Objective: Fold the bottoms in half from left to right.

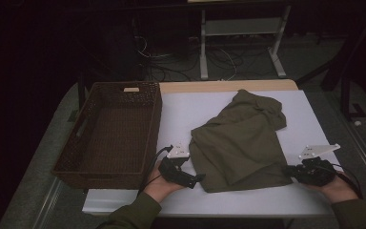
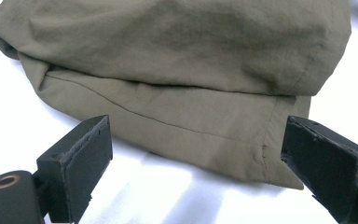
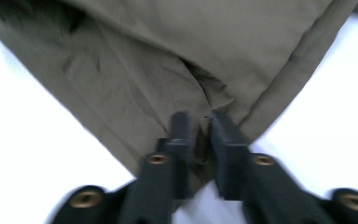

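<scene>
An olive-green garment (image 1: 238, 138) lies crumpled on the white table top (image 1: 181, 107). My left gripper (image 1: 198, 179) rests at the garment's front left corner, and its jaws stand wide open. In the left gripper view the folded hem (image 2: 177, 126) lies just beyond the left gripper (image 2: 196, 140), with nothing between the pads. My right gripper (image 1: 291, 171) is at the garment's front right corner. In the right gripper view the right gripper (image 3: 203, 120) has its jaws a narrow gap apart, with the corner of the cloth (image 3: 168, 60) lying between them.
A dark brown wicker basket (image 1: 106, 180) stands empty on the left part of the table, next to the left hand. Bare white surface runs along the front edge and to the right of the garment. Table legs and cables lie on the floor behind.
</scene>
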Demonstrator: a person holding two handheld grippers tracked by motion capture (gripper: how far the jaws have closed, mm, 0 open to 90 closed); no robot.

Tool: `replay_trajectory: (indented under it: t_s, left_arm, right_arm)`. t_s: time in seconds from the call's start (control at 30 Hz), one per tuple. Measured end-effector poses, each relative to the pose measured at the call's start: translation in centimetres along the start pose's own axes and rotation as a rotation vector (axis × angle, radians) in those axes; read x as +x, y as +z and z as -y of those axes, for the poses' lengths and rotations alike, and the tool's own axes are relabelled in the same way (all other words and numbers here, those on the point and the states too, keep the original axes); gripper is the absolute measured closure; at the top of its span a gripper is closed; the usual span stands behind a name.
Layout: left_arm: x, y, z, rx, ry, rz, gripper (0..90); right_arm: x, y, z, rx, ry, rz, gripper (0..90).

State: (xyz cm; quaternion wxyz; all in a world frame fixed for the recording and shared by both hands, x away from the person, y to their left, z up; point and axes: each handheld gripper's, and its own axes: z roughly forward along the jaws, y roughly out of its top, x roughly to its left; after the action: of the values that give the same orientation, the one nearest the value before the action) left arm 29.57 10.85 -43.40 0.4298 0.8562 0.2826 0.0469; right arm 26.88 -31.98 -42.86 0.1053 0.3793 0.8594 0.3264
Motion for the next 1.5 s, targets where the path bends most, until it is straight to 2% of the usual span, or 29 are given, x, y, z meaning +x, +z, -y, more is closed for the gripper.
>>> replay_trajectory:
  t_s: [0.1, 0.2, 0.3, 0.37, 0.57, 0.63, 0.73, 0.93, 1.17, 1.3, 1.37, 1.4, 1.5]
  left_arm:
    - [0.0, 0.0, 0.0, -0.001, -0.002, 0.000, 8.0]
    - [0.1, 0.0, 0.0, -0.001, -0.005, -0.001, 8.1]
    - [-0.1, 0.1, 0.0, 0.001, -0.003, 0.000, 8.8]
    - [-0.2, 0.1, -0.1, 0.002, 0.003, 0.003, 12.7]
    - [-0.6, 0.4, -0.2, 0.015, 0.011, 0.029, 24.5]
    - [-0.7, 0.5, -0.2, 0.024, 0.023, 0.036, 28.8]
    - [-0.7, 0.6, -0.2, 0.028, 0.022, 0.041, 31.3]
    - [-0.4, 0.5, -0.2, 0.025, 0.011, 0.037, 33.8]
    - [-0.2, 0.4, -0.2, 0.024, 0.004, 0.033, 34.3]
    - [-0.1, 0.3, -0.2, 0.026, 0.003, 0.033, 34.3]
    - [-0.1, 0.2, -0.1, 0.026, 0.006, 0.031, 34.3]
    - [-0.1, 0.2, -0.1, 0.024, 0.004, 0.031, 34.4]
    - [0.0, 0.2, -0.1, 0.023, 0.000, 0.030, 34.4]
  right_arm:
    - [-0.1, -0.9, -0.9, -0.073, 0.017, 0.008, 65.8]
    - [-0.2, -1.3, -2.0, -0.128, 0.023, 0.007, 65.2]
    - [-0.1, -1.1, -3.0, -0.147, 0.015, 0.007, 65.4]
    - [0.1, -0.7, -3.6, -0.155, 0.005, -0.003, 64.6]
    - [0.6, 1.1, -5.5, -0.164, -0.003, 0.015, 56.5]
    - [0.9, 1.4, -6.1, -0.171, 0.001, 0.000, 56.1]
    - [2.0, 1.5, -7.1, -0.186, -0.019, -0.052, 59.0]
    - [5.1, 1.9, -9.1, -0.206, -0.070, -0.155, 72.9]
    - [9.0, 3.5, -10.6, -0.173, -0.149, -0.256, 82.2]
    - [11.2, 4.8, -10.6, -0.121, -0.197, -0.304, 83.7]
    - [11.6, 5.7, -10.4, -0.078, -0.228, -0.289, 83.8]
    - [11.6, 5.9, -10.2, -0.059, -0.228, -0.268, 84.3]
    - [10.6, 6.4, -9.8, -0.037, -0.214, -0.208, 84.8]
